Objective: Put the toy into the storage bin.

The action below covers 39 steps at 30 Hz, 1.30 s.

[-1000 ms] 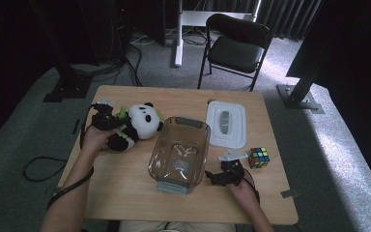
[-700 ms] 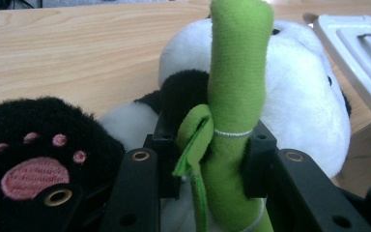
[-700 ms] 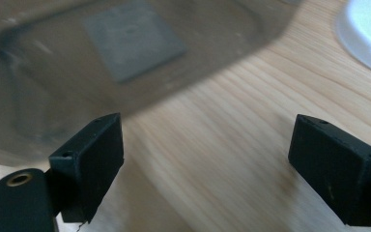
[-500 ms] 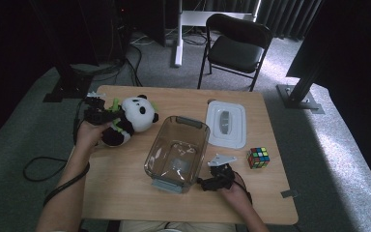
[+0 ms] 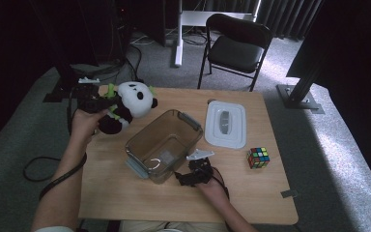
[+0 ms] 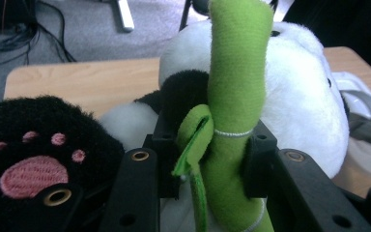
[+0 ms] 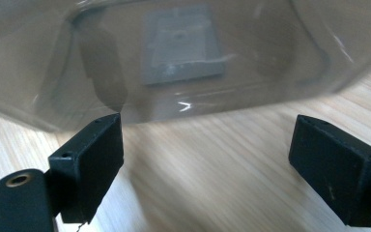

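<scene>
I worked at a pale wooden surface (image 5: 125, 203) on grey carpet, a black chair (image 5: 236, 46) at its far side. My left tongs (image 5: 92, 102) gripped the panda toy (image 5: 125, 104) by its green stalk (image 6: 234, 96), lifted at the far left. My right tongs (image 5: 193, 176) stood open, empty, beside the clear tub (image 5: 164, 142).

The clear plastic container (image 5: 164, 145) sits mid-tabletop (image 5: 125, 193). To its left, the plush panda (image 5: 125, 104) is clamped in the left tongs (image 5: 99, 104), above the tabletop's back-left corner. To its right lies the container lid (image 5: 225, 124); farther right and nearer the front, the puzzle cube (image 5: 258, 157). Just before the container, the right tongs (image 5: 186, 176) stand parted.
</scene>
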### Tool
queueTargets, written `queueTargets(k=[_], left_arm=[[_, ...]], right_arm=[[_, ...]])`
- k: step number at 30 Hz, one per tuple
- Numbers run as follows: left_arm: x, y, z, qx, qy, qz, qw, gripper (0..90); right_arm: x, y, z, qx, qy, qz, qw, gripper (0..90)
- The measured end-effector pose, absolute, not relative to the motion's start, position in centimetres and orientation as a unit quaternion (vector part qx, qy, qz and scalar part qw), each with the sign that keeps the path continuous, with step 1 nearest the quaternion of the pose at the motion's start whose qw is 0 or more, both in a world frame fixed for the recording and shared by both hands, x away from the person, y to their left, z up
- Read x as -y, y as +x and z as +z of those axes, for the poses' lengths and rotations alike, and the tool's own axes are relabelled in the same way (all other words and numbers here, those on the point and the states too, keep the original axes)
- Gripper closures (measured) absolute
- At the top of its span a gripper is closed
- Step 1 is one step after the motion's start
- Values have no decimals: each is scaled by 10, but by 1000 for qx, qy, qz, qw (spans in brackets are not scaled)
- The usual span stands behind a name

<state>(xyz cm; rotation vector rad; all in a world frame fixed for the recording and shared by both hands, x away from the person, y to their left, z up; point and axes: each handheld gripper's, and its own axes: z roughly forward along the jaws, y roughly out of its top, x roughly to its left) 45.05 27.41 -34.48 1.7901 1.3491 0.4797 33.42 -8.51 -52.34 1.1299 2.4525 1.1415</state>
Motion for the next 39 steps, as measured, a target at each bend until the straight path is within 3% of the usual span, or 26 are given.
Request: queueTargets(k=[5, 12, 26, 39], left_arm=[[-264, 448, -316, -522, 712, 202, 424, 678], [-248, 449, -303, -506, 723, 194, 428, 678], [-223, 456, -317, -497, 745, 164, 414, 676], [-209, 460, -343, -493, 771, 132, 380, 652]], right_arm=[[55, 345, -520, -827, 405, 370, 125, 111], [31, 359, -512, -814, 416, 384, 125, 111], [-13, 385, -501, -791, 432, 411, 138, 111], [-14, 391, -492, -780, 421, 437, 150, 111]])
